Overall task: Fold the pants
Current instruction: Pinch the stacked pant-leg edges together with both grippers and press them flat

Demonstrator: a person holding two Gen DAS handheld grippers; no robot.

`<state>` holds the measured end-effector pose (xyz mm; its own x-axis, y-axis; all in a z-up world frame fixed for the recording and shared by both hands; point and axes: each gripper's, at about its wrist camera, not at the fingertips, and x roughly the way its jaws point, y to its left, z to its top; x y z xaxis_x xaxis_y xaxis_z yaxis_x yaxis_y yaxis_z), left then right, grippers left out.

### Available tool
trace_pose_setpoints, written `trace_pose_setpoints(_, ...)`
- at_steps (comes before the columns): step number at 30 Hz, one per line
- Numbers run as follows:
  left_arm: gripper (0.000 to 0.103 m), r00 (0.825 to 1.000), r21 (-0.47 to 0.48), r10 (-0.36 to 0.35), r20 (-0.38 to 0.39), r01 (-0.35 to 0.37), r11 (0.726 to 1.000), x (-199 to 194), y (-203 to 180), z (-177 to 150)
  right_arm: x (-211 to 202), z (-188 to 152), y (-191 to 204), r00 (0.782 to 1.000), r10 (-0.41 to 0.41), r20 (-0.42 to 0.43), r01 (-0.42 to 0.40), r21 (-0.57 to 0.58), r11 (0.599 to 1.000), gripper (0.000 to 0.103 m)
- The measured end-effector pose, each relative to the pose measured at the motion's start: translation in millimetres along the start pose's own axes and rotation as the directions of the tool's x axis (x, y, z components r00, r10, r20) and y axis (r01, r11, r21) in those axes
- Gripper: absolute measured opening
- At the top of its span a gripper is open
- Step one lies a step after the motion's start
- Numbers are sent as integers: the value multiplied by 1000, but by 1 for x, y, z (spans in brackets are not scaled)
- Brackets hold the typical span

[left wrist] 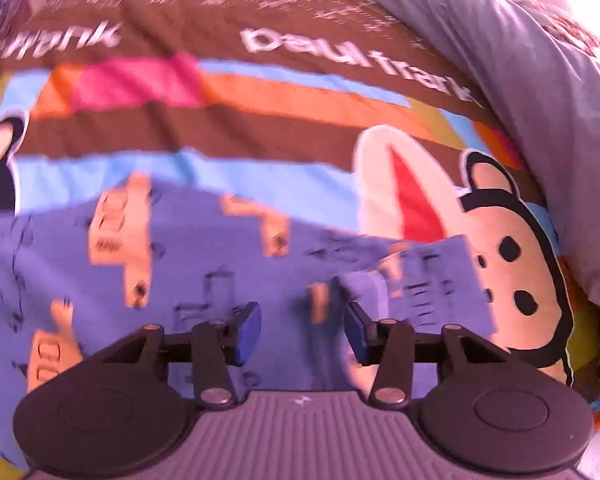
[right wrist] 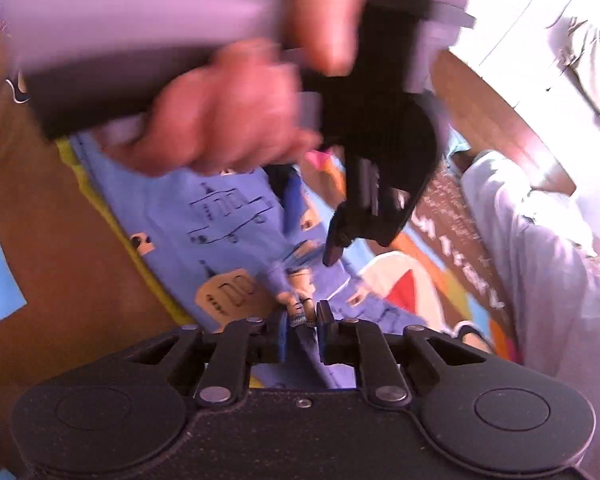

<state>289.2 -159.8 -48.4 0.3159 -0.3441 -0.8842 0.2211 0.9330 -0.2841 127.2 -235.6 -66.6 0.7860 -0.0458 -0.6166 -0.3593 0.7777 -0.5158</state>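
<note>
The pants (left wrist: 204, 256) are purple-blue with peach cartoon prints and lie spread on a patterned bedsheet (left wrist: 260, 128). My left gripper (left wrist: 303, 334) is open, its blue pads apart just above the pants near a raised fold. My right gripper (right wrist: 302, 330) is shut on a bunched edge of the pants (right wrist: 236, 216). In the right wrist view the left gripper (right wrist: 336, 248) and the hand holding it (right wrist: 228, 120) hover over the pants, blurred by motion.
The bedsheet has brown, orange, pink and blue stripes, white lettering and a cartoon monkey face (left wrist: 512, 280). A grey-lilac duvet (left wrist: 520, 80) is heaped at the right. It also shows in the right wrist view (right wrist: 540, 260).
</note>
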Motion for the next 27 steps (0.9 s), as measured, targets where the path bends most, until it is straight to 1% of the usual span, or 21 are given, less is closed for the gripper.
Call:
trace_pose_setpoints(1, 51, 999, -33, -34, -9, 33, 999, 3, 9, -3, 1, -1, 1, 1000, 7, -5, -7, 1, 1000, 19)
trace_pose_setpoints(3, 53, 995, -83, -104, 8, 104, 991, 2, 24, -7, 2, -4, 4, 1000, 9, -11, -9, -13, 1000, 21)
trace_pose_setpoints(5, 63, 986, -121, -166, 19, 167, 979, 1, 35, -9, 3, -7, 6, 1000, 11, -19, -11, -24, 1000, 23)
trace_pose_setpoints(6, 70, 980, -143, -199, 20, 200, 969, 1, 39, -9, 6, -8, 8, 1000, 12, -20, -12, -25, 1000, 24)
trace_pose_setpoints(7, 73, 975, -160, -223, 22, 224, 962, 1, 42, -10, 7, -8, 9, 1000, 12, -20, -12, -23, 1000, 24)
trace_pose_setpoints(8, 74, 971, -170, -238, 22, 239, 956, 1, 44, -11, 7, -8, 9, 1000, 12, -18, -12, -19, 1000, 24)
trace_pose_setpoints(10, 75, 973, -165, -229, 18, 229, 959, 2, 43, -12, 7, -8, 6, 1000, 17, -13, -17, -1, 1000, 23)
trace_pose_setpoints(11, 75, 976, -150, -215, 14, 215, 965, 1, 41, -13, 7, -9, 4, 1000, 23, -11, -23, 17, 1000, 17)
trace_pose_setpoints(14, 81, 980, -117, -197, -11, 194, 974, 0, 34, -14, 13, -12, -6, 999, 52, -7, -52, 75, 996, 15)
trace_pose_setpoints(15, 83, 979, -114, -202, -25, 198, 973, 1, 31, -15, 11, -13, -8, 999, 54, -1, -54, 93, 994, 14)
trace_pose_setpoints(18, 84, 968, -137, -245, -55, 236, 962, -1, 27, -18, 5, -15, -17, 998, 44, 37, -49, 149, 988, 14)
trace_pose_setpoints(20, 81, 966, -163, -253, -50, 242, 957, 1, 23, -17, 2, -15, -22, 998, 50, 47, -57, 180, 982, 14)
trace_pose_setpoints(21, 74, 968, -173, -246, -40, 236, 956, 2, 20, -16, 2, -14, -24, 997, 57, 46, -65, 186, 980, 14)
trace_pose_setpoints(22, 66, 970, -184, -239, -38, 228, 956, 4, 18, -14, 2, -14, -24, 997, 64, 43, -71, 190, 979, 14)
trace_pose_setpoints(23, 60, 972, -197, -232, -42, 219, 956, 7, 16, -12, 2, -14, -24, 997, 67, 41, -74, 190, 979, 14)
trace_pose_setpoints(24, 44, 974, -213, -220, -53, 204, 956, 10, 13, -10, 2, -14, -24, 997, 70, 40, -76, 188, 979, 14)
trace_pose_setpoints(25, 33, 977, -223, -205, -62, 187, 957, 12, 13, -10, 1, -14, -24, 997, 71, 40, -78, 186, 979, 14)
trace_pose_setpoints(26, 31, 981, -235, -184, -66, 164, 958, 14, 11, -9, 1, -13, -24, 997, 72, 39, -78, 186, 979, 14)
trace_pose_setpoints(27, 26, 984, -244, -167, -68, 146, 959, 15, 10, -8, 1, -13, -24, 997, 73, 38, -79, 187, 979, 14)
